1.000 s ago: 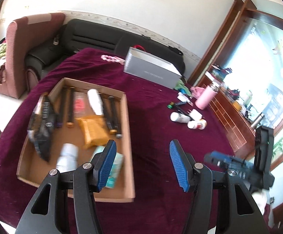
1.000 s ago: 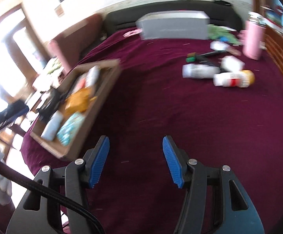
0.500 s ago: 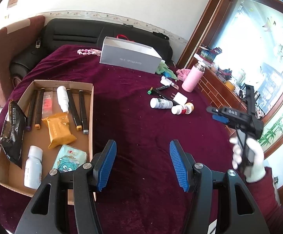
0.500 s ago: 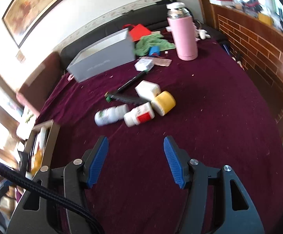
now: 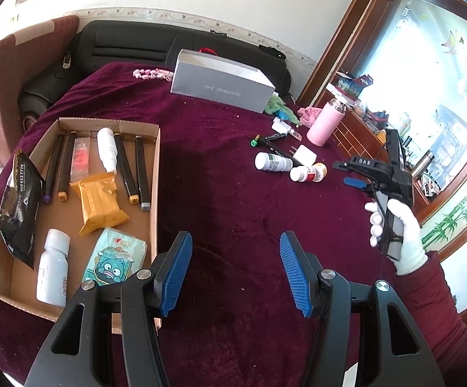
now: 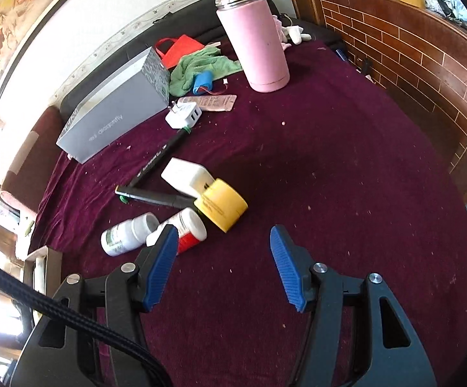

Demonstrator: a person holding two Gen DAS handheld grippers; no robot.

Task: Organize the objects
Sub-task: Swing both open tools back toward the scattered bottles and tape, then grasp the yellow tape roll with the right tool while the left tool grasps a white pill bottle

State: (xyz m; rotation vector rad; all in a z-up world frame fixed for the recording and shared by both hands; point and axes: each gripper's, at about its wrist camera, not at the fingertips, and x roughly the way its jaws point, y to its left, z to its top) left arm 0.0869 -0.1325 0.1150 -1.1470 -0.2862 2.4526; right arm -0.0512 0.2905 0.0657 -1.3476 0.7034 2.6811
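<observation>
blue ribbed pads line both jaws of the left hand-held gripper (image 5: 235, 272), which stands partly open with nothing between them, hanging over bare maroon cloth on the desk (image 5: 220, 174) just right of the cardboard tray (image 5: 154, 193). the right hand-held gripper (image 6: 222, 266) is likewise partly open and empty, poised above the cloth with its left pad just in front of a red-labelled white bottle (image 6: 185, 229) lying on its side. touching that bottle is a yellow-capped container (image 6: 222, 204), and just beside it lies a second white bottle (image 6: 127, 233) with a green label. behind these sit a white charger block (image 6: 186, 175) and two black markers (image 6: 159, 158) with green ends, one crossing toward a white usb plug (image 6: 183, 114). farther back stand a pink thermos (image 6: 256, 45) upright, a green towel (image 6: 201, 64) with a blue cylinder (image 6: 202, 80) on it, and a grey shoebox (image 6: 114, 119). in the left wrist view, a white-gloved hand (image 5: 397, 235) with a maroon sleeve (image 5: 436, 306) grips the right tool's handle at the right side. the tray already holds black markers (image 5: 136, 171), a white spray bottle (image 5: 107, 150), an orange wrapper (image 5: 99, 201), a black foil pouch (image 5: 17, 206), a white bottle (image 5: 53, 266) and a cartoon-printed packet (image 5: 114, 258). the loose bottles and markers lie well apart from the tray, across open cloth.
</observation>
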